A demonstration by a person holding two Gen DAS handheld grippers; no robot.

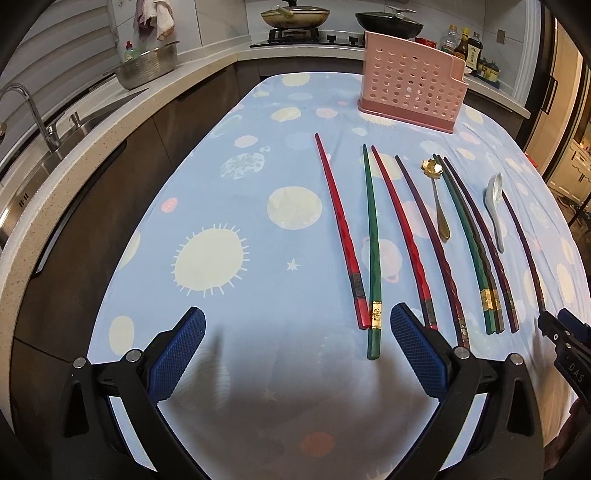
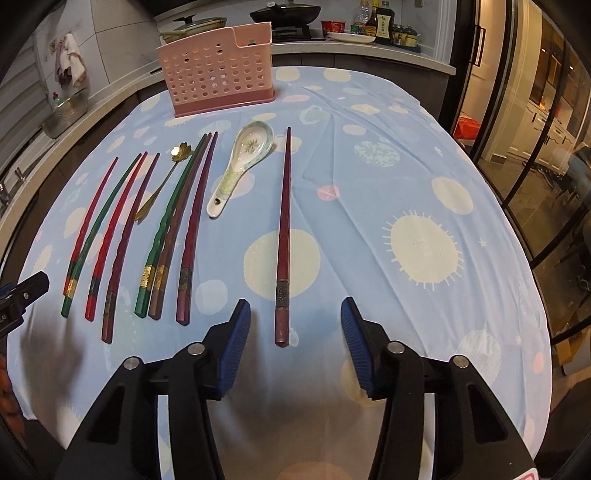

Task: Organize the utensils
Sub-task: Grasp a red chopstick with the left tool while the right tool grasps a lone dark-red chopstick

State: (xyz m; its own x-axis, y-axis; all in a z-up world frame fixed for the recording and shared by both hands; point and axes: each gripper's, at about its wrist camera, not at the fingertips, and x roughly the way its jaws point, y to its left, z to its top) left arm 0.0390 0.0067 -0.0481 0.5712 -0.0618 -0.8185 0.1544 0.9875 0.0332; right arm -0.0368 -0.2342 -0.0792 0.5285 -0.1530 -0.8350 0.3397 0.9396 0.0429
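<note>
Several chopsticks lie side by side on the blue patterned tablecloth [image 1: 258,295]: red [image 1: 341,232], green [image 1: 373,251], dark purple ones. A gold flower spoon [image 1: 439,199] and a white ceramic spoon [image 2: 236,170] lie among them. A pink perforated utensil holder [image 1: 410,92] stands at the table's far end, also in the right wrist view [image 2: 218,70]. My left gripper [image 1: 297,325] is open and empty, left of the chopstick ends. My right gripper [image 2: 295,314] is open, its fingers on either side of the near end of a lone dark red chopstick [image 2: 284,236], above it.
A kitchen counter with a sink and faucet [image 1: 33,114] runs along the left. A metal colander [image 1: 147,66], stove with pans [image 1: 295,16] and sauce bottles [image 2: 384,20] stand behind the table. Glass doors [image 2: 535,129] are on the right.
</note>
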